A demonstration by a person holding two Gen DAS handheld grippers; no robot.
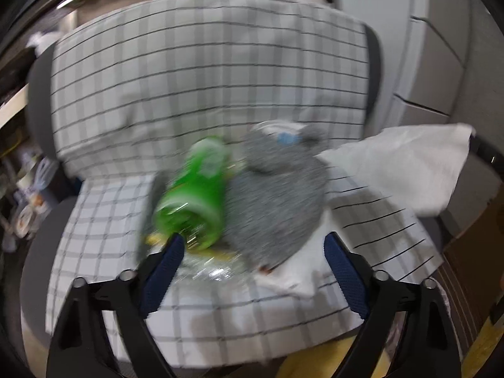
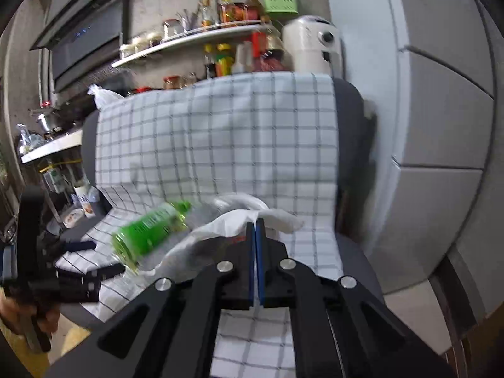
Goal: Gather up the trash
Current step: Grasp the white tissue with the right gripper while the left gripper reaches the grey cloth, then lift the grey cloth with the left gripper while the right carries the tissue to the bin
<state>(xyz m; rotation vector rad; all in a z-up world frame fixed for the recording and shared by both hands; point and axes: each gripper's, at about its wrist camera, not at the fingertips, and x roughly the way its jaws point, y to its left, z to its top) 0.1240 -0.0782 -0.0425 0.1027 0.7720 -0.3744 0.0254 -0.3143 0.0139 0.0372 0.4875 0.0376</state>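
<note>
A green plastic bottle (image 1: 192, 195) (image 2: 151, 233) lies on its side on the chair seat, blurred. A grey fabric lump (image 1: 277, 195) with a small blue tag lies against the bottle's right side. Crumpled clear wrapping (image 1: 214, 269) lies under them. My left gripper (image 1: 253, 239) (image 2: 107, 256) is open over this pile, its left fingertip (image 1: 174, 245) at the bottle's near end, and nothing is pinched. My right gripper (image 2: 255, 222) is shut on a white crumpled sheet (image 2: 233, 223) (image 1: 409, 170) of paper or thin plastic, held up above the seat's right side.
The chair wears a grey-checked white cloth (image 1: 204, 72) (image 2: 220, 138) over its back and seat. A grey cabinet or fridge (image 2: 441, 126) stands to the right. Behind are shelves of jars and bottles (image 2: 220, 28). A person's hand (image 2: 19, 312) holds the left gripper.
</note>
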